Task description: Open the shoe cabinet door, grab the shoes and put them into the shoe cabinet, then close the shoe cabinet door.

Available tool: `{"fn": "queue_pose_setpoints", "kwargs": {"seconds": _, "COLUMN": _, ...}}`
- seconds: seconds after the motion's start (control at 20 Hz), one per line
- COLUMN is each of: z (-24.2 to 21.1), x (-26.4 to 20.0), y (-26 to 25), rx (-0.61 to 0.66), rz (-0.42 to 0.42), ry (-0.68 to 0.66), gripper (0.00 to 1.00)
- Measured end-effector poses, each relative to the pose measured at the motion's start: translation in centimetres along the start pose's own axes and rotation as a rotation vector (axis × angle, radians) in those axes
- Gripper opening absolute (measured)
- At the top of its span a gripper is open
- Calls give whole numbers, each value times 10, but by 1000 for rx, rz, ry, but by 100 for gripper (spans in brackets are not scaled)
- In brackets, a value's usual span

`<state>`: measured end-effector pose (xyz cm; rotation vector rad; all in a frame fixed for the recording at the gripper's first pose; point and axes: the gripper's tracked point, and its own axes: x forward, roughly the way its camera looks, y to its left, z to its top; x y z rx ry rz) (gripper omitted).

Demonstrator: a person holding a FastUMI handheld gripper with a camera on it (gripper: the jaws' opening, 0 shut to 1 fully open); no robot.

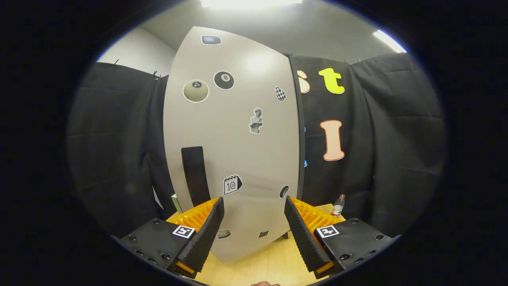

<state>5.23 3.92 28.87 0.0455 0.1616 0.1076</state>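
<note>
The gripper [254, 222] gapes empty before one sticker-covered shoe cabinet door [234, 159] with one dark handle [195, 174], one bottle [338, 205] on the counter [270, 266].

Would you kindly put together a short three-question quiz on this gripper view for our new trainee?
1. True or false: the gripper has its fingers shut on the black handle of the shoe cabinet door.
2. What stands on the wooden table beyond the right finger, against the black cloth? A) a mug B) a small bottle C) a shoe
3. Fill in: the black handle is a ____ strip set toward the door's left edge.

Key
1. False: the fingers are spread apart, with the door's lower part between them.
2. B
3. vertical
</note>
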Motion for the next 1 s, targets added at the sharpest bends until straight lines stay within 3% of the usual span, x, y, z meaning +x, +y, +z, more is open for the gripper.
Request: {"fn": "queue_pose_setpoints", "kwargs": {"seconds": 1.0, "z": -12, "x": -8, "y": 5, "rx": -6, "rz": 18, "ry": 33, "gripper": 95}}
